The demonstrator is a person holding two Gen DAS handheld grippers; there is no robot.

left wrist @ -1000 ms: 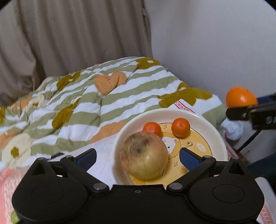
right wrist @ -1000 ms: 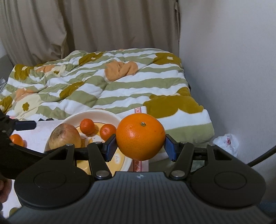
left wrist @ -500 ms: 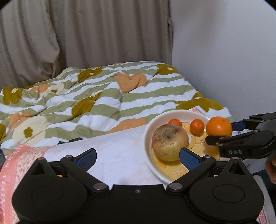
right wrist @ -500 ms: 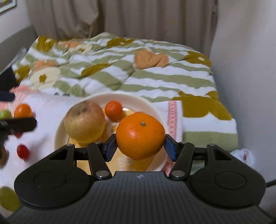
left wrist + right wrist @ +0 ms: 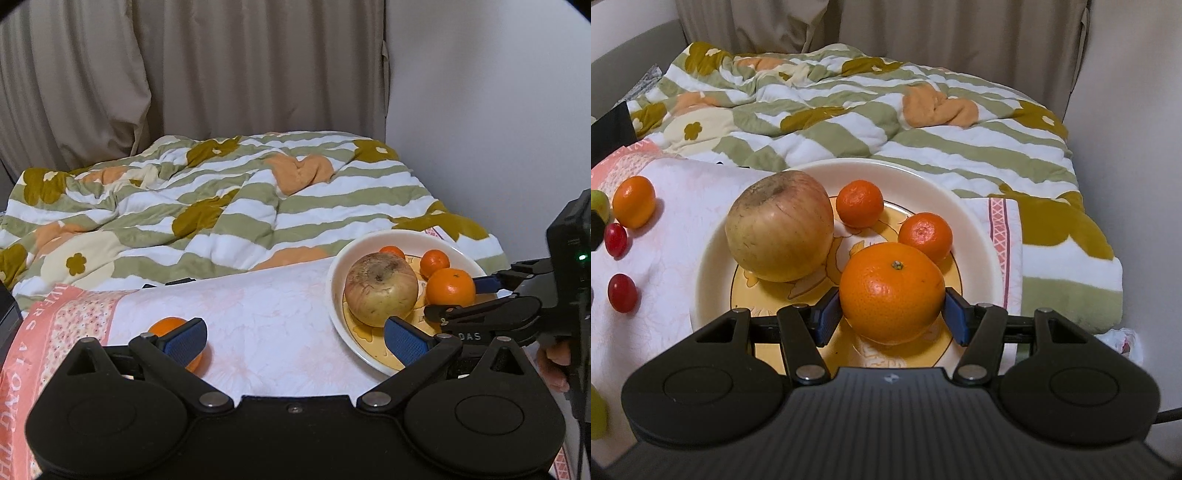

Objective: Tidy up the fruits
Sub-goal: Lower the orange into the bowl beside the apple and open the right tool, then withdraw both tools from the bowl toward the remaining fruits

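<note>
A cream plate [image 5: 979, 236] [image 5: 341, 280] on the pink-white cloth holds a large apple [image 5: 779, 225] [image 5: 382, 290] and two small mandarins [image 5: 859, 203] [image 5: 925, 236]. My right gripper [image 5: 892, 314] [image 5: 476, 295] holds a big orange [image 5: 892, 291] [image 5: 450, 286] low over the plate's front; the blue pads stand slightly off its sides. My left gripper [image 5: 295, 338] is open and empty above the cloth, left of the plate. A small mandarin [image 5: 168, 326] [image 5: 634, 201] lies by its left finger.
Two red cherry tomatoes [image 5: 616, 240] [image 5: 623, 293] and green fruit [image 5: 598, 205] lie on the cloth left of the plate. A striped flowered duvet [image 5: 229, 206] lies behind. A wall [image 5: 480, 110] stands to the right and curtains behind.
My right gripper carried the orange over the plate and lowered it, and its pads have eased off the fruit. My left gripper drew back to the left, away from the plate.
</note>
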